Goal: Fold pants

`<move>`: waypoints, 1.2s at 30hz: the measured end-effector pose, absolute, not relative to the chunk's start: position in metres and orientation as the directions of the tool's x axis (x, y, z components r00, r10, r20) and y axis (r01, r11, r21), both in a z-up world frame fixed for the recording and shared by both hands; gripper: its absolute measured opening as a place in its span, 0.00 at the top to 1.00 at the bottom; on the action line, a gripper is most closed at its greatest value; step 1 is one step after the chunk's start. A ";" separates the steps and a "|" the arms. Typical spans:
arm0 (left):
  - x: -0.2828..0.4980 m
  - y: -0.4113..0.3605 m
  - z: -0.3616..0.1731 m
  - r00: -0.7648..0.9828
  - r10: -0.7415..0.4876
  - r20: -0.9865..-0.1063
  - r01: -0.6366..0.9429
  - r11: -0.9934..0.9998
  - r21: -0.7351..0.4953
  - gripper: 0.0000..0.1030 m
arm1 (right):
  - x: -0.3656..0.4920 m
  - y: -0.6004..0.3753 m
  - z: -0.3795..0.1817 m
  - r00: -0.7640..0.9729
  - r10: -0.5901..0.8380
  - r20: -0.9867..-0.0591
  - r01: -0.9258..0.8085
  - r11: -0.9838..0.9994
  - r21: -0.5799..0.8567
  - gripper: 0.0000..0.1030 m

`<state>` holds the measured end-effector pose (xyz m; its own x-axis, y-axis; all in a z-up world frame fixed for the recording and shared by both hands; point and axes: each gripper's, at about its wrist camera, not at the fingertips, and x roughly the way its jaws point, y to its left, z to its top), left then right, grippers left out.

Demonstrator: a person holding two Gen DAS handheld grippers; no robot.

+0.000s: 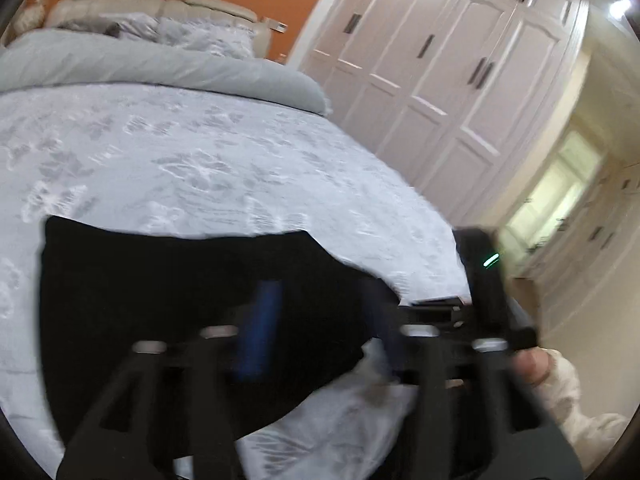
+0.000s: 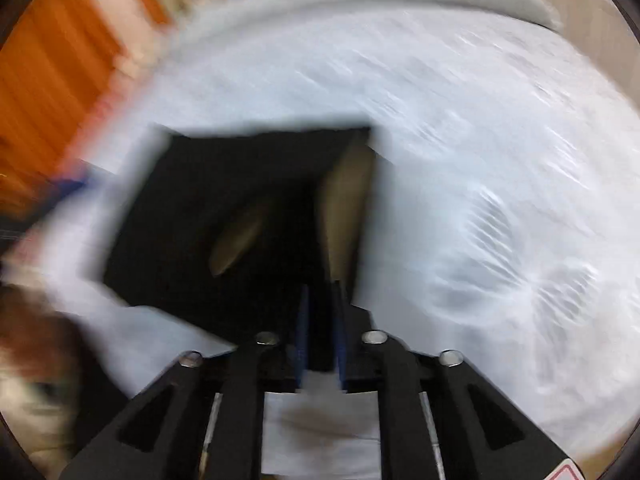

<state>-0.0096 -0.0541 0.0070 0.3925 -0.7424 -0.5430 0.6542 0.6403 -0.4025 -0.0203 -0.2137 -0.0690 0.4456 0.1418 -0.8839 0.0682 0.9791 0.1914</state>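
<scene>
The pants (image 1: 180, 280) are matt black cloth, smooth and without sheen, with a duller brown-grey lining (image 2: 348, 208) showing at an opening in the right wrist view. The bed (image 1: 200, 160) wears a pale quilted cover with a raised, faintly shiny floral weave; the grey duvet (image 1: 160, 64) folded behind it looks soft and matt. The headboard (image 1: 120, 4) looks like padded cream leather. The wardrobe doors (image 1: 440, 60) are glossy white panels with dark handles. Each tool has matt black plastic arms, bright metal screw heads and blue pads (image 1: 260, 332).
</scene>
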 end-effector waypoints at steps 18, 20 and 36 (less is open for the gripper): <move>0.053 0.072 -0.003 0.736 -0.022 -0.677 -0.016 0.999 -0.050 0.09 | 0.077 -0.209 -0.058 0.500 0.062 -0.864 0.124 0.982 0.143 0.86; 0.052 0.085 -0.003 0.743 0.028 -0.669 -0.049 0.999 -0.014 0.09 | 0.074 -0.216 -0.048 0.527 0.100 -0.844 0.126 0.973 0.195 0.94; 0.046 0.137 -0.009 0.711 0.056 -0.701 -0.076 0.997 0.003 0.09 | 0.123 0.008 -0.031 0.581 0.282 -0.763 -0.301 0.946 0.120 0.96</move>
